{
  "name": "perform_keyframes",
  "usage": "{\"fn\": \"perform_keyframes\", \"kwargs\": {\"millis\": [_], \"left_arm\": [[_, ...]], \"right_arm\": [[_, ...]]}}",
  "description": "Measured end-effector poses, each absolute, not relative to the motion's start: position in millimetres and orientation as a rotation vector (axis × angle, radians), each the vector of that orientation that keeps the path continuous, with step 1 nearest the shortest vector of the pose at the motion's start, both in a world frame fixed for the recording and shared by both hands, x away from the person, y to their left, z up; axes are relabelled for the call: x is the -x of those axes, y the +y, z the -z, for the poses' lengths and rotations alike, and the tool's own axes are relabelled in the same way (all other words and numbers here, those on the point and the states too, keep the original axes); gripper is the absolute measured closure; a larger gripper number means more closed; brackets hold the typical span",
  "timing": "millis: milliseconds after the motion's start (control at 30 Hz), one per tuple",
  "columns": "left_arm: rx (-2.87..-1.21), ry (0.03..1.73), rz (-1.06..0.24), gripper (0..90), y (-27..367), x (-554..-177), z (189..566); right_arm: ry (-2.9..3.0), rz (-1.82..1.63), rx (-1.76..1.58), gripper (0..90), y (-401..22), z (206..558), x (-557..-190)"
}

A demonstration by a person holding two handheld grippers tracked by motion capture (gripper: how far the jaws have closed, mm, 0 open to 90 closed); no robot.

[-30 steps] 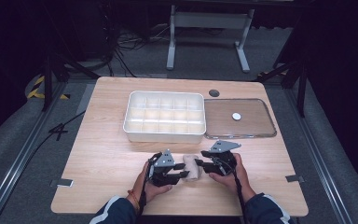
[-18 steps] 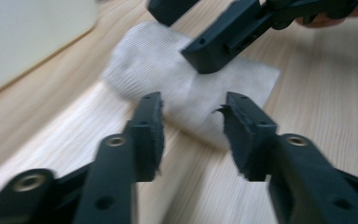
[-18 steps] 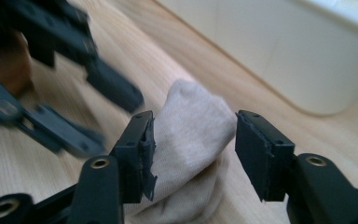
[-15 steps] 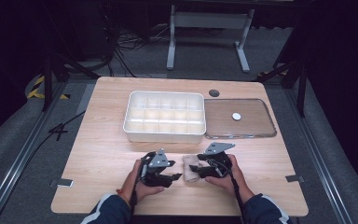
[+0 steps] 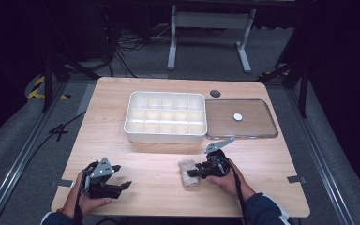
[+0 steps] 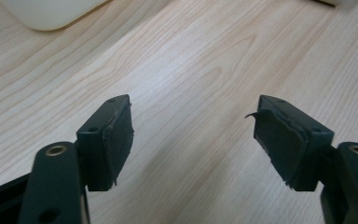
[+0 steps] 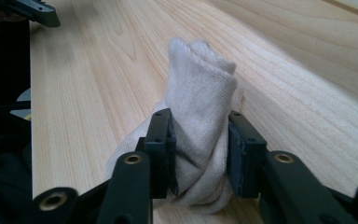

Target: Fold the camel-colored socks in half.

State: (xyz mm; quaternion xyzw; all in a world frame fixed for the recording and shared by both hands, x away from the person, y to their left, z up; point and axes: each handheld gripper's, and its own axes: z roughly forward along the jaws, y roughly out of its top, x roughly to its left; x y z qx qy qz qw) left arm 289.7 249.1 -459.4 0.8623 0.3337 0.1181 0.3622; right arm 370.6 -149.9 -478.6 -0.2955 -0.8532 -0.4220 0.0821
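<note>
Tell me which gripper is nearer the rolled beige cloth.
Right. The right gripper has its jaws closed on the rolled beige cloth, touching it on both sides. The left gripper sits open well off to the cloth's left, near the table's front corner, holding nothing.

Light falls from above onto the tabletop, which is bright and evenly lit, while the floor and room around it sink into near black. The white tray is the brightest patch, and the clear lid beside it carries a dull sheen. Shadows are soft and short. The high view is slightly soft and grainy. In the right gripper view the cloth is sharp, and the far wood blurs.
</note>
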Motion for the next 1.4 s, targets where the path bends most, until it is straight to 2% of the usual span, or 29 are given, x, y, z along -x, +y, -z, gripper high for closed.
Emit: {"fn": "perform_keyframes", "kwargs": {"millis": [367,467,733,1400], "left_arm": [[-2.249,0.916,-0.273,22.6,246.8,-305.2,476.2],[-2.248,0.910,-0.346,20.8,241.9,-304.7,480.0],[-2.222,0.942,-0.366,15.3,240.1,-304.2,482.3],[-2.227,0.938,-0.376,13.9,240.5,-305.8,482.4]], "right_arm": [[-2.746,1.305,0.816,71.0,-146.5,458.7,-353.1],[-2.788,1.339,0.822,71.0,-150.4,452.8,-351.3],[-2.819,1.448,0.865,71.0,-160.6,438.4,-349.7],[-2.842,1.587,0.973,70.8,-183.6,424.1,-362.1]]}}
